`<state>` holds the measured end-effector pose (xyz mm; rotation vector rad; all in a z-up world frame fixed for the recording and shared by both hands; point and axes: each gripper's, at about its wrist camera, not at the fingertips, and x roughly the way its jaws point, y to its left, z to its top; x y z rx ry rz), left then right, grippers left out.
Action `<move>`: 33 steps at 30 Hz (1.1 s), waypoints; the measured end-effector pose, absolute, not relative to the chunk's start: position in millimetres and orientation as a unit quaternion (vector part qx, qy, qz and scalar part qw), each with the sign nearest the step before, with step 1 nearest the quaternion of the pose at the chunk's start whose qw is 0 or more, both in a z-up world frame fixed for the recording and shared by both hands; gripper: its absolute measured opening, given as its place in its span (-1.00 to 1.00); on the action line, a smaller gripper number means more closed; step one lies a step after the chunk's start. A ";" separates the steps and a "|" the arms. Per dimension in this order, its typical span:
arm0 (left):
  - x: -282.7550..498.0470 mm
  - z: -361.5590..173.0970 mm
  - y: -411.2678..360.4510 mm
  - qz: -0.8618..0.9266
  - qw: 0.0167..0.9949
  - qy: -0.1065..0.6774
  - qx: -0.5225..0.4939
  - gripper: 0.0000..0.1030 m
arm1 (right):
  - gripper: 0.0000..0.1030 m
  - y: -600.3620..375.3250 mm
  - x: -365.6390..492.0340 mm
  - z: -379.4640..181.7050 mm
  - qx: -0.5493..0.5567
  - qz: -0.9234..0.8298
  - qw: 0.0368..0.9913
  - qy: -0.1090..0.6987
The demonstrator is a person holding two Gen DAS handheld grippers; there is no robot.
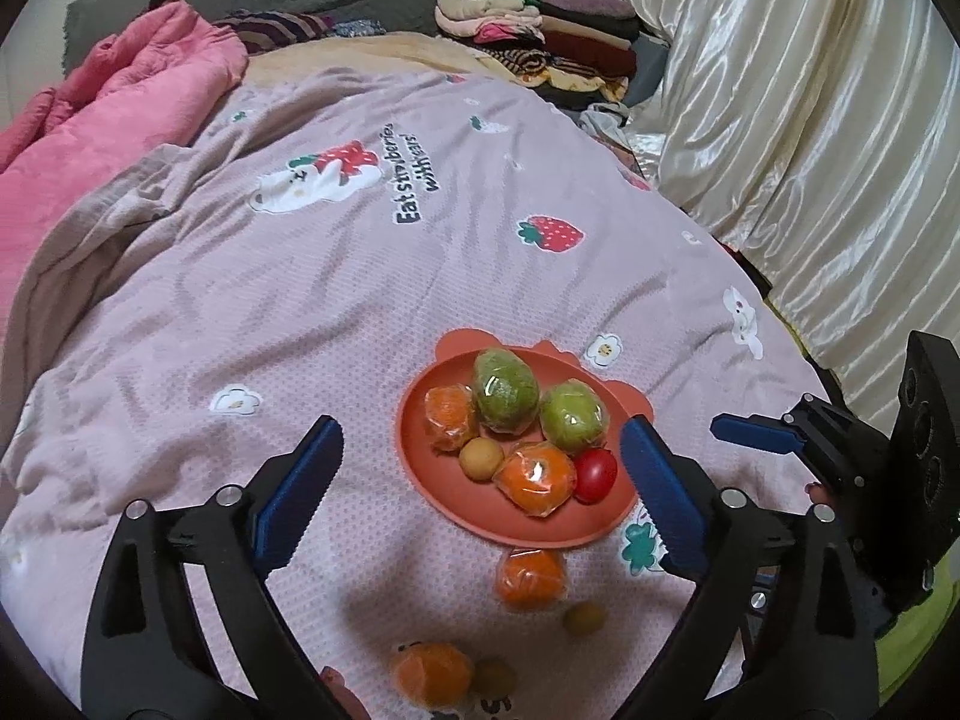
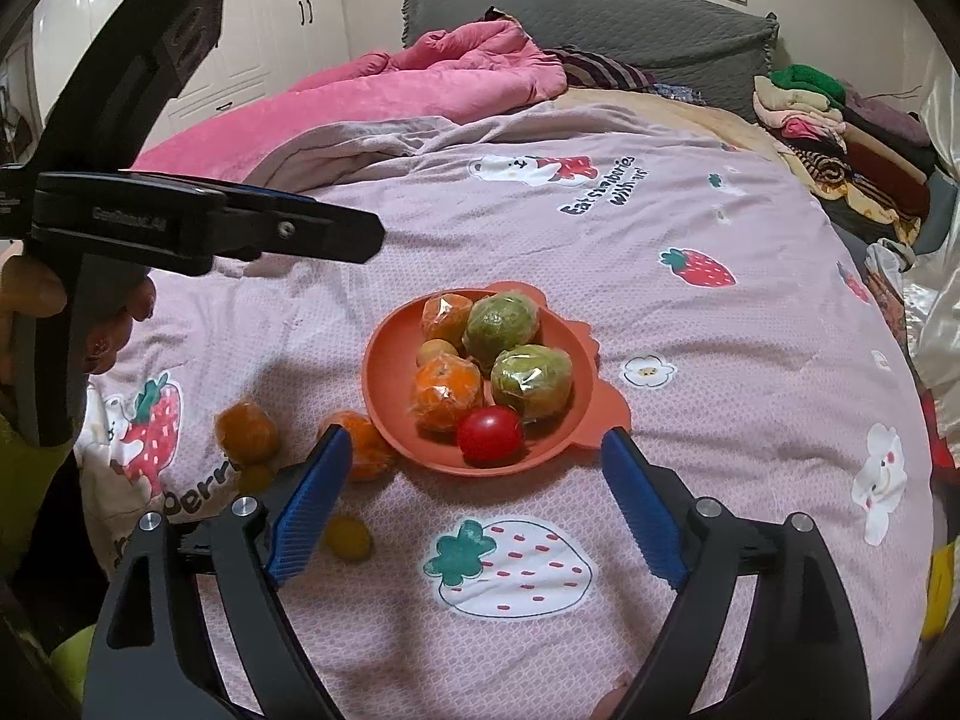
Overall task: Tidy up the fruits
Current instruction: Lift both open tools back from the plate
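both hand-held grippers gape open, holding nothing. four loose fruits lie on the bed just before the plate (image 1: 420, 468); the nearest orange (image 1: 530, 577) sits ahead of the left hand-held gripper (image 1: 480, 495), nearer it than the right hand-held gripper (image 2: 477, 495).

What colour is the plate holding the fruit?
Orange-red plate, clearest in the right wrist view.

A pink bedspread (image 1: 372, 300) printed with strawberries and rabbits covers the bed. A rumpled pink quilt (image 1: 120, 108) lies far left, beside a grey headboard (image 2: 600, 24). Folded clothes (image 1: 540, 30) are stacked far right, near shiny cream curtains (image 1: 810, 120). White wardrobe doors (image 2: 270, 18) stand left.
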<state>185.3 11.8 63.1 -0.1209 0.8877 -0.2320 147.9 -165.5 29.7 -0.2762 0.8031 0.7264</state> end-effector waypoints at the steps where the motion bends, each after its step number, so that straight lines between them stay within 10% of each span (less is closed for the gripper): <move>1: 183.6 63.9 13.0 -0.109 0.896 0.427 -0.058 0.76 | 0.66 -165.5 147.5 30.0 -0.131 0.344 0.848 0.381; 33: 123.8 73.7 35.6 -0.064 0.914 0.398 -0.054 0.81 | 0.71 -163.2 121.5 42.2 -0.124 0.343 0.852 0.374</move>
